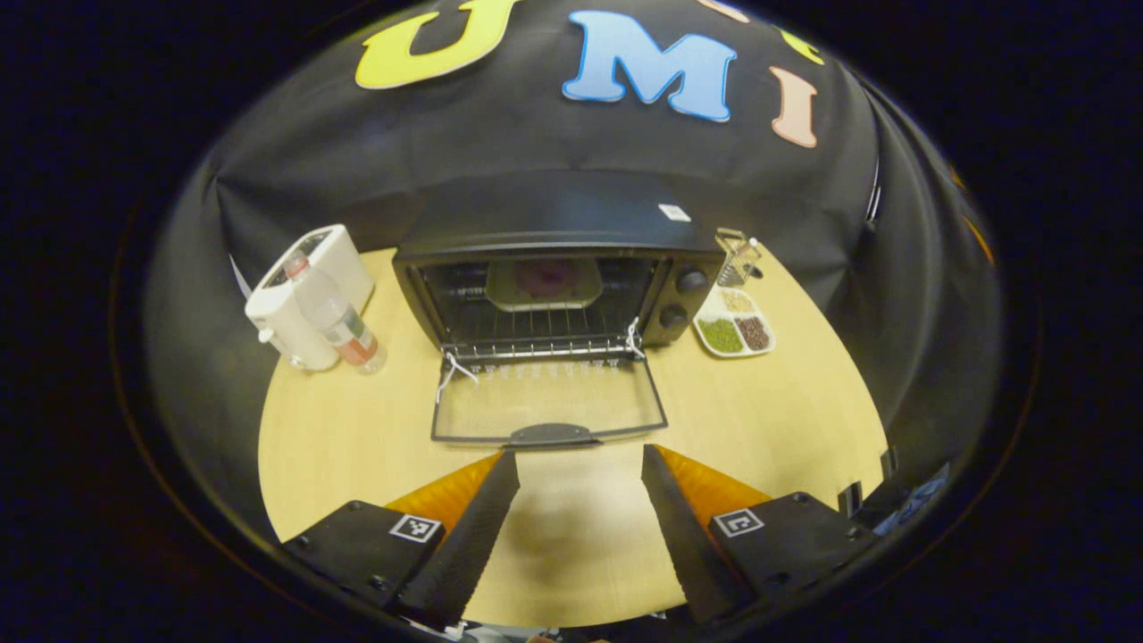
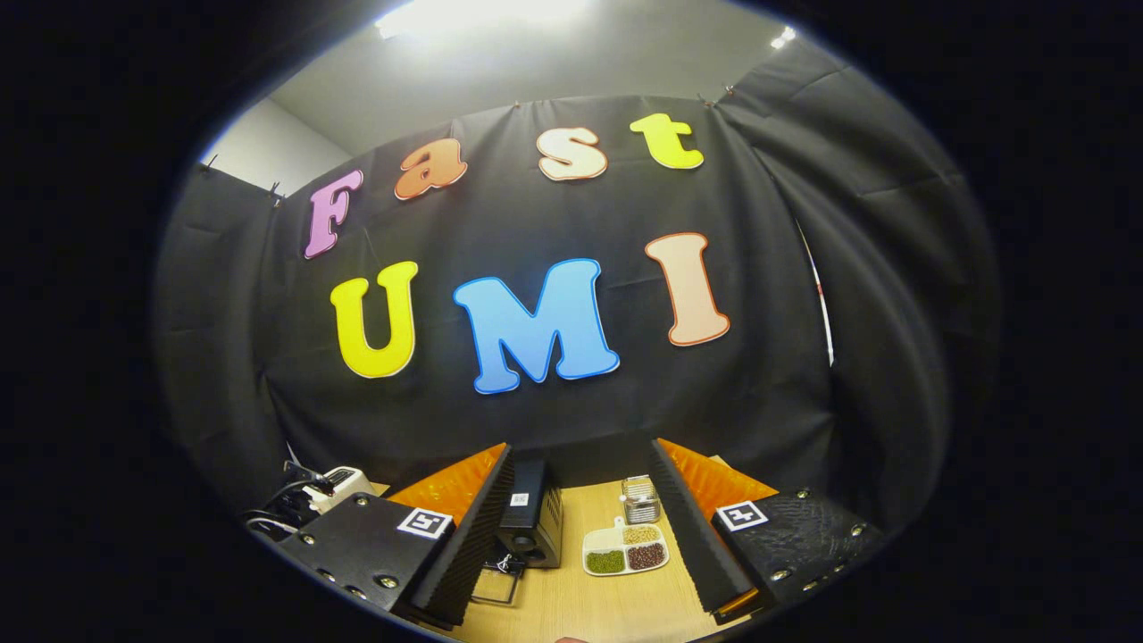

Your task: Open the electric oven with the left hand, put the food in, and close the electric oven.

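The black electric oven [image 1: 554,268] stands at the back of the table, its glass door [image 1: 546,409] folded down flat towards me. Inside, on the wire rack, sits a pale tray with a purple piece of food [image 1: 545,281]. My left gripper [image 1: 579,469] is open just in front of the door's handle, nothing between its fingers. In the right gripper view the oven [image 2: 532,513] is seen from its right side, and my right gripper [image 2: 579,487] is open and held higher, empty.
A white appliance [image 1: 312,290] and a plastic bottle [image 1: 335,314] stand left of the oven. Right of it lie a divided dish of beans [image 1: 734,326] and a small glass jar [image 1: 738,257]. Bare wooden tabletop [image 1: 768,420] lies in front.
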A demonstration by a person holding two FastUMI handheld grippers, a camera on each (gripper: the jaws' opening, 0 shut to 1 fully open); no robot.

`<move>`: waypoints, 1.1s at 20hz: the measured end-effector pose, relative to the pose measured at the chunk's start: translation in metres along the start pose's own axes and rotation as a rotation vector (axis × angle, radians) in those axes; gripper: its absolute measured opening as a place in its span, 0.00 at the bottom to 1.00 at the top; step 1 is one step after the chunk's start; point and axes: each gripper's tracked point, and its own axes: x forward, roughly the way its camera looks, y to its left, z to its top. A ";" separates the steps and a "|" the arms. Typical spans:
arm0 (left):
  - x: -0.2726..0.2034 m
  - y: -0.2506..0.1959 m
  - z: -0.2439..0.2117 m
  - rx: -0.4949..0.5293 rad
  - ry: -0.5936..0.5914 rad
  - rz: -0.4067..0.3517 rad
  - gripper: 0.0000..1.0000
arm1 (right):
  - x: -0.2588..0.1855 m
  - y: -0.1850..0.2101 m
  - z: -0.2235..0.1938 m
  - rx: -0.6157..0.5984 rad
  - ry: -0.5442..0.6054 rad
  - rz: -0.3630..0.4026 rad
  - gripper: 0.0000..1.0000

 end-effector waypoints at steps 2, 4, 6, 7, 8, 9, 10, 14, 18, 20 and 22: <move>0.017 0.004 -0.019 -0.023 0.084 -0.003 0.91 | 0.001 -0.004 -0.004 -0.001 0.011 -0.013 0.92; 0.032 0.012 -0.034 -0.018 0.150 0.019 0.95 | 0.005 -0.011 -0.009 -0.001 0.023 -0.027 0.92; 0.043 0.018 -0.042 -0.014 0.192 0.027 0.95 | 0.006 -0.018 -0.013 0.001 0.033 -0.040 0.92; 0.051 0.019 -0.046 -0.021 0.212 0.027 0.95 | 0.007 -0.021 -0.013 0.004 0.036 -0.047 0.92; 0.058 0.020 -0.048 -0.033 0.234 0.026 0.99 | 0.008 -0.023 -0.014 0.009 0.039 -0.053 0.92; 0.064 0.021 -0.050 -0.041 0.250 0.027 0.95 | 0.009 -0.025 -0.016 0.013 0.044 -0.059 0.92; 0.071 0.022 -0.051 -0.043 0.263 0.029 0.92 | 0.011 -0.027 -0.018 0.016 0.048 -0.064 0.92; 0.093 0.030 -0.052 -0.030 0.308 0.044 0.95 | 0.013 -0.036 -0.021 0.014 0.059 -0.085 0.92; 0.110 0.035 -0.054 -0.022 0.342 0.049 0.99 | 0.015 -0.042 -0.022 0.016 0.067 -0.103 0.92; 0.116 0.036 -0.054 -0.019 0.353 0.050 0.92 | 0.016 -0.043 -0.024 0.015 0.070 -0.108 0.92; 0.123 0.038 -0.054 -0.019 0.356 0.054 0.92 | 0.017 -0.043 -0.025 0.014 0.075 -0.109 0.92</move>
